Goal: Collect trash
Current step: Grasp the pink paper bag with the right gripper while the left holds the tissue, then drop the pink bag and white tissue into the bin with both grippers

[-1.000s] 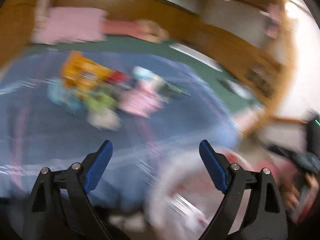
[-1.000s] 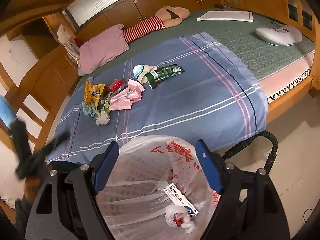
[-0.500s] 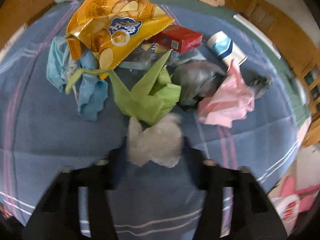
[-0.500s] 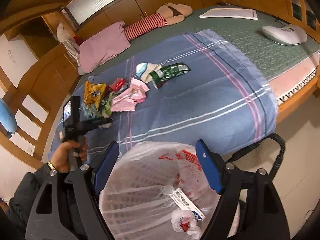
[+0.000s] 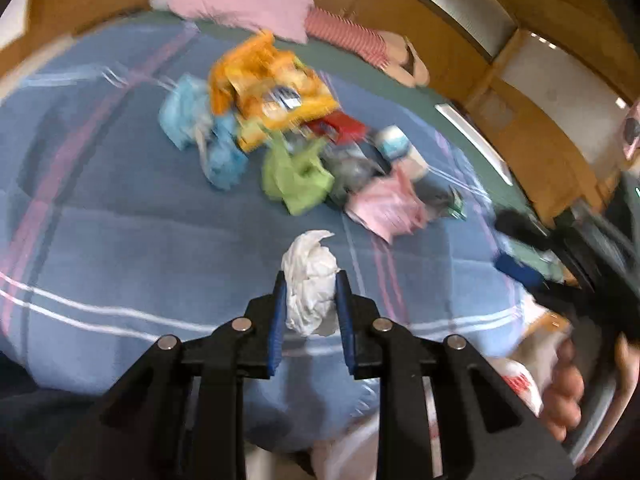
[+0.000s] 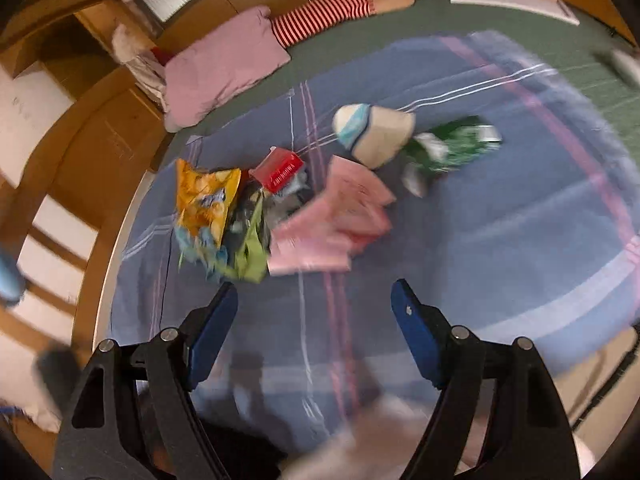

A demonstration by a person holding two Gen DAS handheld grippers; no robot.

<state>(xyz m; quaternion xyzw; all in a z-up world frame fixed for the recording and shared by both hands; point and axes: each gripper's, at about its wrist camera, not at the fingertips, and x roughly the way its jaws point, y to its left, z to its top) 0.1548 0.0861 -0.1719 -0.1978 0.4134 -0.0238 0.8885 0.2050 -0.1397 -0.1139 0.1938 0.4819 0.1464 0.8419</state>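
Observation:
A white crumpled tissue [image 5: 308,256] sits between the blue pads of my left gripper [image 5: 310,284], whose jaws are closing and press on both its sides, above the blue blanket [image 5: 120,240]. Beyond it lies the trash pile: an orange chip bag [image 5: 272,92], green paper [image 5: 296,180], pink paper [image 5: 384,208] and a red box [image 5: 340,128]. My right gripper [image 6: 314,292] hangs open and empty over the blanket, just short of the pink paper [image 6: 332,224] and green paper [image 6: 252,256]. A paper cup [image 6: 372,132] and green wrapper [image 6: 452,148] lie farther back.
A white plastic bag with red print [image 5: 520,380] is at the lower right of the left wrist view, beside a person's hand [image 5: 560,392]. A pink pillow [image 6: 220,72] and a striped plush toy [image 6: 320,20] lie at the head of the bed. Wooden bed rails [image 6: 100,152] frame the left side.
My left gripper reached the pile, closed around the white tissue and drew back with it. My right gripper swung from above the trash bag to over the blanket near the pile, still open.

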